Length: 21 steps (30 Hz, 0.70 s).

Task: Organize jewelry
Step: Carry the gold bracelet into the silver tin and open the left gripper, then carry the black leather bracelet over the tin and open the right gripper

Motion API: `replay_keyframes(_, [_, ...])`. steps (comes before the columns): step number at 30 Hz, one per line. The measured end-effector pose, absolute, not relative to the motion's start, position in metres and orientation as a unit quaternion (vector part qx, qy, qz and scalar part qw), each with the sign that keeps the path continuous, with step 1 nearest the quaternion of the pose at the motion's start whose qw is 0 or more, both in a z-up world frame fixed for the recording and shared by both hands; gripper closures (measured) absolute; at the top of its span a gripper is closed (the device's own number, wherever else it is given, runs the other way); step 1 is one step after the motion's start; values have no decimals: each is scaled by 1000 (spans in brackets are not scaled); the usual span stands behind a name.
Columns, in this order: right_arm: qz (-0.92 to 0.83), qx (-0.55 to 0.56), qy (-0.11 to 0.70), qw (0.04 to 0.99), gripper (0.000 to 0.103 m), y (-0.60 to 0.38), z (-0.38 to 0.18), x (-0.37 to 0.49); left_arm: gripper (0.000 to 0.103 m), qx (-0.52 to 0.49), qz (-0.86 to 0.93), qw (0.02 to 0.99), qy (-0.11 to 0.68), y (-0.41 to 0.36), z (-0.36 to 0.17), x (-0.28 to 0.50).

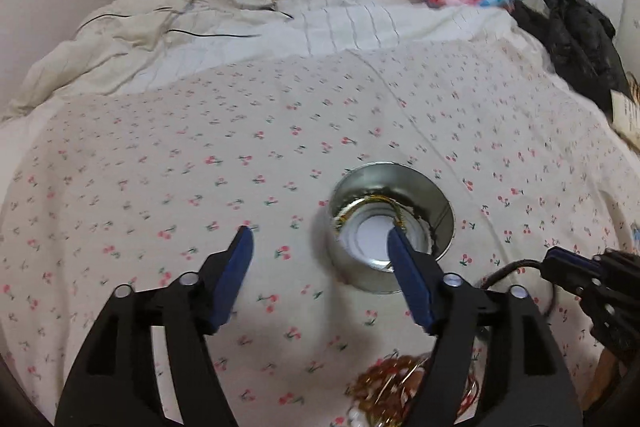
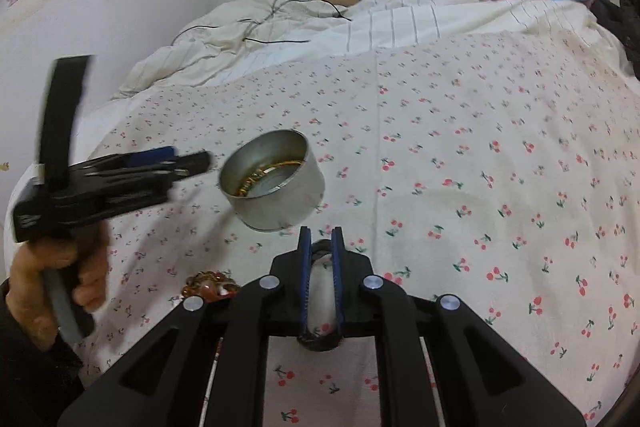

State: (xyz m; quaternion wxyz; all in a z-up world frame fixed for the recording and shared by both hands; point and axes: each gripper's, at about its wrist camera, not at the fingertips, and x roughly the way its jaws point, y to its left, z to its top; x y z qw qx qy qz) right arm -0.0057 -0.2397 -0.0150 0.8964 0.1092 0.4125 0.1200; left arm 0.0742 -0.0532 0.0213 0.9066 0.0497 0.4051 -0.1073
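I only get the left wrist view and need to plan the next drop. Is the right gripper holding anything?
Observer: Yes. The right gripper is shut on a dark band.
Operator: Where is it relative to the tin?
Observer: The tin sits just ahead of its jaws, slightly to the left and not touching them.
Operator: Is my left gripper in its way?
Observer: Seen from the right wrist, the left gripper is blurred. Its tips are just left of the tin's rim, which leaves the near side free.
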Motion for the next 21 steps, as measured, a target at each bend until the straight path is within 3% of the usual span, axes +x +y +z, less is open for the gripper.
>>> replay_keyframes(2, [117,102,442,883,92,-241,-25,-1,24,34,-107,907,405,-42,25,68])
replay_keyframes(4, [109,82,468,873,80,-238,-35,2,22,20,-102,903,416,-30,20,62])
replay_keyframes(5, [103,60,475,872,51,-235,-38,2,22,18,-100,901,422,-26,16,59])
replay_keyframes(6, [89,32,471,877,35,-231,-38,0,22,17,-96,899,428,-24,13,59])
replay_keyframes(8, [66,-17,460,885,35,-226,-36,-4,22,26,-95,898,428,-24,11,59])
replay_keyframes(13, [50,4,482,875,33,-240,-52,5,17,71,-92,907,404,-38,18,50])
replay_keyframes(14, [56,7,486,872,34,-240,-56,7,15,77,-93,909,400,-40,19,48])
replay_keyframes(16, [58,-9,488,871,50,-234,-60,9,13,78,-98,909,398,-42,21,46])
replay_keyframes(17, [59,-13,486,872,65,-232,-60,8,13,79,-98,909,398,-43,21,46])
replay_keyframes(18, [63,-10,485,872,88,-232,-59,8,13,82,-96,909,398,-44,21,46])
replay_keyframes(19, [70,2,482,873,94,-235,-57,7,13,85,-93,909,397,-44,21,46])
replay_keyframes(21, [71,8,471,879,94,-236,-53,6,13,92,-88,911,393,-45,22,45])
